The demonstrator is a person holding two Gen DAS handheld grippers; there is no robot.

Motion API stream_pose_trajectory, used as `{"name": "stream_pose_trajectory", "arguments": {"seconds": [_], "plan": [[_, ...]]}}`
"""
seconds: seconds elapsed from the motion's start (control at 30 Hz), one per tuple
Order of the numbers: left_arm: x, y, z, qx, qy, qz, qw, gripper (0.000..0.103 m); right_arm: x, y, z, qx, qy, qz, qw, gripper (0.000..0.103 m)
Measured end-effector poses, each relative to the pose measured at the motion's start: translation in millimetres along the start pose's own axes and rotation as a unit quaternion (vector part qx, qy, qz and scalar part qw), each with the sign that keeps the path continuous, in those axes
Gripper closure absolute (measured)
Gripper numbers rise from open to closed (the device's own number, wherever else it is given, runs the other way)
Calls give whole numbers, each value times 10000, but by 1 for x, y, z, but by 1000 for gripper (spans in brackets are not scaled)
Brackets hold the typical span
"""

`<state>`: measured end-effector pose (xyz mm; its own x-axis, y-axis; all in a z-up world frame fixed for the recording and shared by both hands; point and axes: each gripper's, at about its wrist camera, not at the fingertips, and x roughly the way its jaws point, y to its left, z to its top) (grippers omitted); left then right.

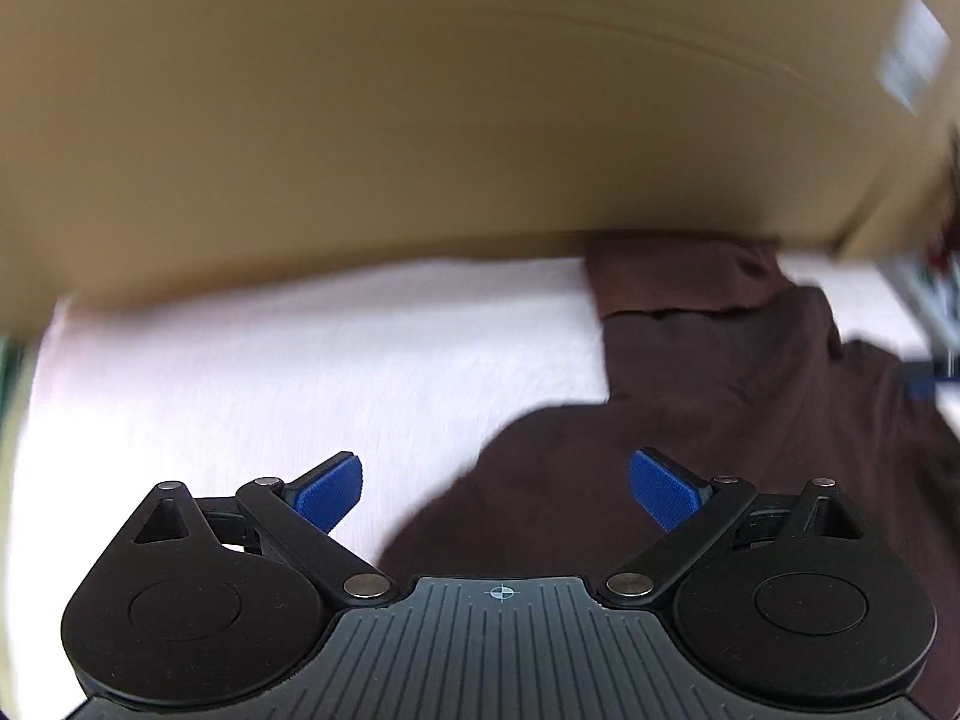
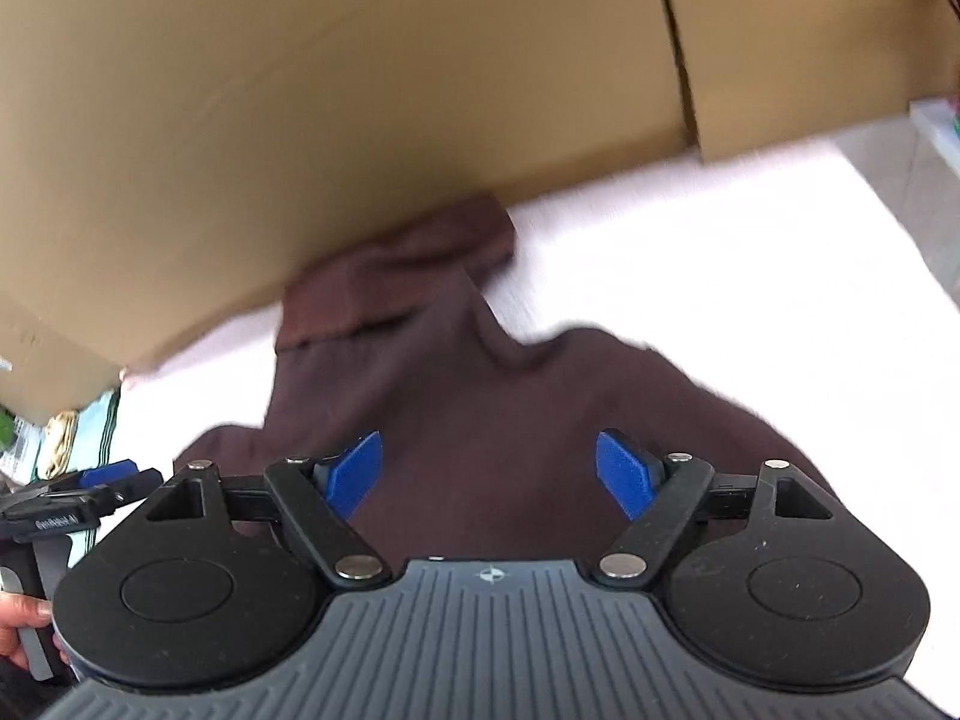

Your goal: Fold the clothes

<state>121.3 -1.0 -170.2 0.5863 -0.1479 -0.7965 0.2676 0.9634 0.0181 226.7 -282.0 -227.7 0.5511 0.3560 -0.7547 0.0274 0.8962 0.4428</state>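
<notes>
We see a dark brown garment (image 2: 480, 372) lying spread on the white desk (image 2: 720, 276), its narrow far end, a collar or cuff band, reaching up to the foot of a big cardboard box (image 2: 360, 90) that stands along the far side of the desk. In the right wrist view the cloth fills the middle and near part of the scene, with bare white surface to its right and a strip of it to its left. In the left wrist view the same garment (image 1: 720, 408) sits to the right, and the white desk (image 1: 270, 372) stretches away to the left, again ending at the cardboard box (image 1: 420, 120).

Our right tongs (image 2: 489, 474) stand wide open above the garment, the blue pads well apart and gripping nothing; whether they touch the cloth we cannot tell. Our left tongs (image 1: 497, 492) are likewise wide open and empty, placed over the left edge of the garment, one pad over white desk and the other over brown cloth.

At the near left of the right wrist view we can see the left tongs from the side, with a hand (image 2: 21, 624) on their handle. Beyond them, off the desk's left edge, lie some pale striped fabrics (image 2: 78, 432). Both views are blurred.
</notes>
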Motion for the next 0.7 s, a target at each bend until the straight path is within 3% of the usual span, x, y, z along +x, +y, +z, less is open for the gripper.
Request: {"name": "stream_pose_trajectory", "arguments": {"seconds": [0.13,0.27,0.37,0.4,0.43,0.47,0.53,0.6,0.7], "plan": [[21,-9,6,486,126,-248,9984,3,12,29,11,-110,17,191,9998,19],[43,-16,11,855,272,-545,9945,13,16,45,-1,-100,64,336,9994,17],[58,-21,14,1086,389,-722,9907,35,12,43,-14,55,182,404,9990,16],[62,-23,14,1108,437,-727,9902,63,10,41,-18,103,224,409,9989,16],[65,-24,14,1131,485,-731,9897,77,9,39,-21,140,253,397,9988,16],[66,-26,14,1188,472,-699,9893,79,8,39,-24,167,268,370,9988,16],[66,-32,13,1341,419,-517,9887,95,6,35,-23,195,252,325,9990,16],[65,-34,11,1413,389,-276,9888,97,6,39,-14,93,146,361,9992,16],[64,-29,12,1251,418,-120,9912,97,13,58,6,-144,77,759,9970,16]]}}
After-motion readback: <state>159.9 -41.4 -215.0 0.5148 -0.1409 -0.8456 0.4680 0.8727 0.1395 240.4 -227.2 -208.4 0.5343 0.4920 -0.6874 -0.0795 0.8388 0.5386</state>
